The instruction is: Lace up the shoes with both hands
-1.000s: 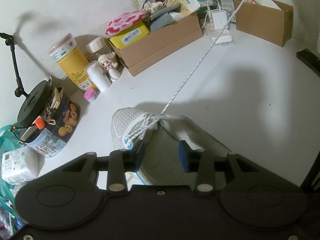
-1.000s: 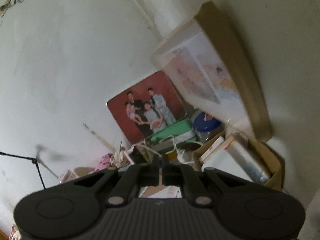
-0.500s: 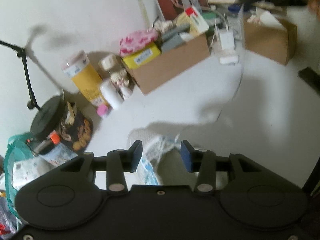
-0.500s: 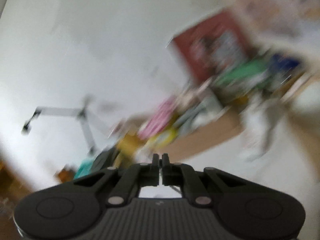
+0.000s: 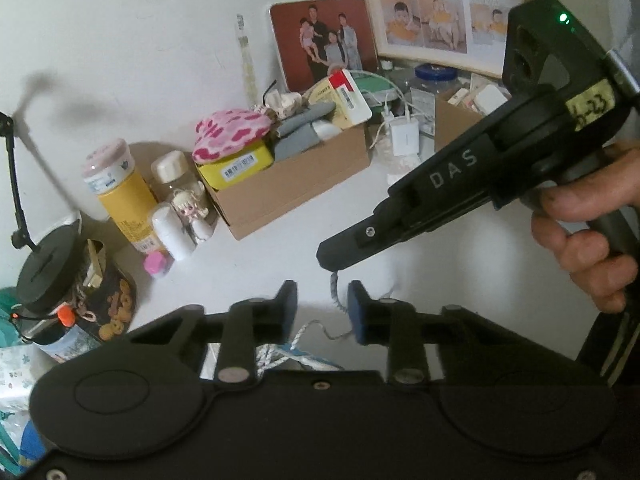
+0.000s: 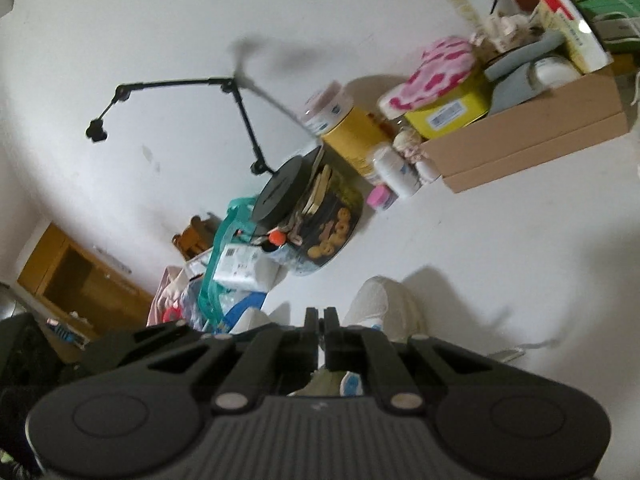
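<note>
My right gripper point(image 5: 334, 258) has swung down from the far wall, clenched on the shoelace point(image 5: 335, 294); left gripper point(image 5: 322, 308) released above the near white sneaker point(image 6: 380, 308). I'd keep tension, thread slowly.

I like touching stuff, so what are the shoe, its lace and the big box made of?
Shoe: seemingly off-white knit mesh, matte, finely textured. Shoelace: probably woven white cord with blue flecks, limp. Box: brown cardboard, matte, with a flat folded edge.
</note>
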{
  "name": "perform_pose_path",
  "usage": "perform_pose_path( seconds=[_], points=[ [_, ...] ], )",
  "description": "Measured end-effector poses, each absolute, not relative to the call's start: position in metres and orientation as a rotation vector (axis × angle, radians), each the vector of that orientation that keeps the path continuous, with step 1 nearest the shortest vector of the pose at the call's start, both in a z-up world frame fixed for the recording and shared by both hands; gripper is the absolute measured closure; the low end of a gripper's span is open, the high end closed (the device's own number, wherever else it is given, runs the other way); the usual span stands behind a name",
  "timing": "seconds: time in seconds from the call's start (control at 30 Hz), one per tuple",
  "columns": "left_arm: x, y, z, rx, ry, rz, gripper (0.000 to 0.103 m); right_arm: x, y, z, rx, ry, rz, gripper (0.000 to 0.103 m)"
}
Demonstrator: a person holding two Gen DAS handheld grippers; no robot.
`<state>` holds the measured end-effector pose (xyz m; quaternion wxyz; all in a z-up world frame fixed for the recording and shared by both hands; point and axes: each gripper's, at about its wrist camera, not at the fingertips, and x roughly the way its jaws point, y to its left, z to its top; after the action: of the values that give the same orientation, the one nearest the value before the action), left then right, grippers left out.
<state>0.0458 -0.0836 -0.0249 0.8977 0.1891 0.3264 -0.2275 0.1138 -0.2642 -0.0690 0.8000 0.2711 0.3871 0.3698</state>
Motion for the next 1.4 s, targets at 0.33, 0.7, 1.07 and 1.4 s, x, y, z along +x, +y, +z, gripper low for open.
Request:
perform_pose_path(
  seconds=[0.33,0.7,1.07,1.4],
  points=[
    [0.051,-0.075,-0.030,0.303,0.684,-0.460,0.101,0.111,-0.257,-0.070,0.600,0.838,0.814,0.096],
    [0.068,-0.037,-0.022,0.035,0.741,-0.378,0.101,0.089,-0.223,-0.059,0.133,0.699,0.830,0.054],
    [0.071,-0.020,-0.023,-0.127,0.813,-0.380,0.101,0.071,-0.171,-0.072,-0.213,0.548,0.888,0.099],
    [0.069,-0.019,-0.021,-0.100,0.778,-0.387,0.095,0.066,-0.164,-0.074,-0.290,0.542,0.867,0.099]
  ],
)
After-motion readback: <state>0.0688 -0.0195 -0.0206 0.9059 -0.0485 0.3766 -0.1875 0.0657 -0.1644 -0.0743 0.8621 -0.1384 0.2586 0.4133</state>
